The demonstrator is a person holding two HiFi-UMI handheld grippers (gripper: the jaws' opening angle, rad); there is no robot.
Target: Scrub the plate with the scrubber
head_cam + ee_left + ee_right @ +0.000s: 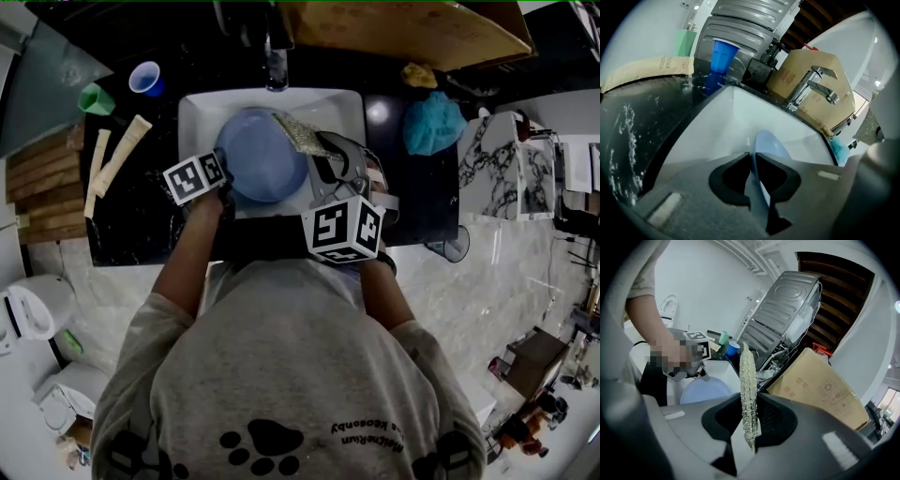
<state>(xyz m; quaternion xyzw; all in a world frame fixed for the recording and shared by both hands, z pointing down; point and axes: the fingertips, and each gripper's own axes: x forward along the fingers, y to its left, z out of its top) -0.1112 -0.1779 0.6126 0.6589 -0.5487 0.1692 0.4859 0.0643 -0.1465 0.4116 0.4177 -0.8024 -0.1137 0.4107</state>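
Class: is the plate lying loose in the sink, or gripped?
Gripped: the left tool is shut on the rim of the plate, over the sink.

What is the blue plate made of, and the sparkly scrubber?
The plate looks like smooth plastic: pale blue, thin-edged, softly dull, though glazed ceramic is possible. The scrubber seems a woven mesh of shiny threads: it glitters and stands thin and flat.

smooth matt plastic plate (258, 155), rough glittery mesh scrubber (748, 394), glossy white sink (202, 105), wet black counter (141, 216)
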